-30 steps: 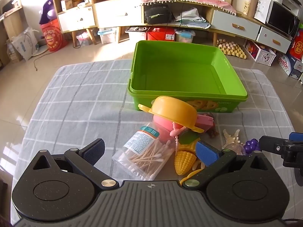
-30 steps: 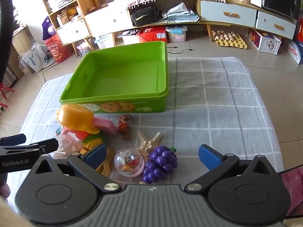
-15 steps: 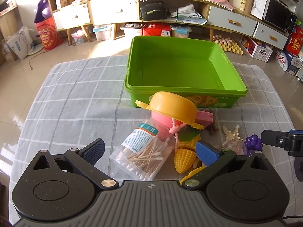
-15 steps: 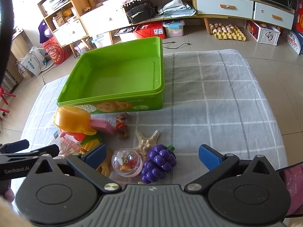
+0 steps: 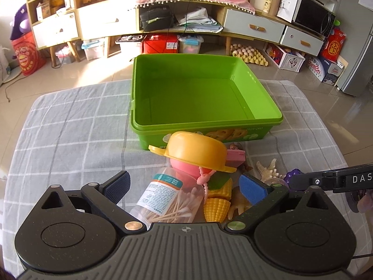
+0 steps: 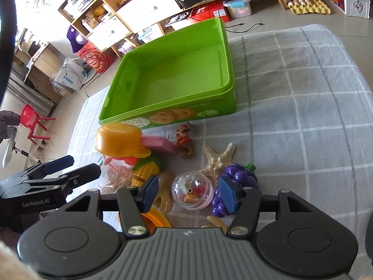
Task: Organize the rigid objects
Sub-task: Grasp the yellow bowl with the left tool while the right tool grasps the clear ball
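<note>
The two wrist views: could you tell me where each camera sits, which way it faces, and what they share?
Left wrist: on the left gripper, angled down over the cotton swab jar toward the green bin; its open fingers show.
Right wrist: on the right gripper, angled down over the clear ball; its jaws have just been closing around the ball, gaps remaining.
Shared: bin, yellow bowl, starfish, and each other's gripper.

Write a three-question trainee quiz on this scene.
1. True or false: the green bin holds nothing.
2. What lies between the fingers of the right gripper? A clear ball; B starfish; C corn.
3. Which gripper's jaws stand wider?
Key: 1 true. 2 A; the jaws have just been closing, with the clear ball between them and the pads apparently not yet touching it. 3 the left gripper.
</note>
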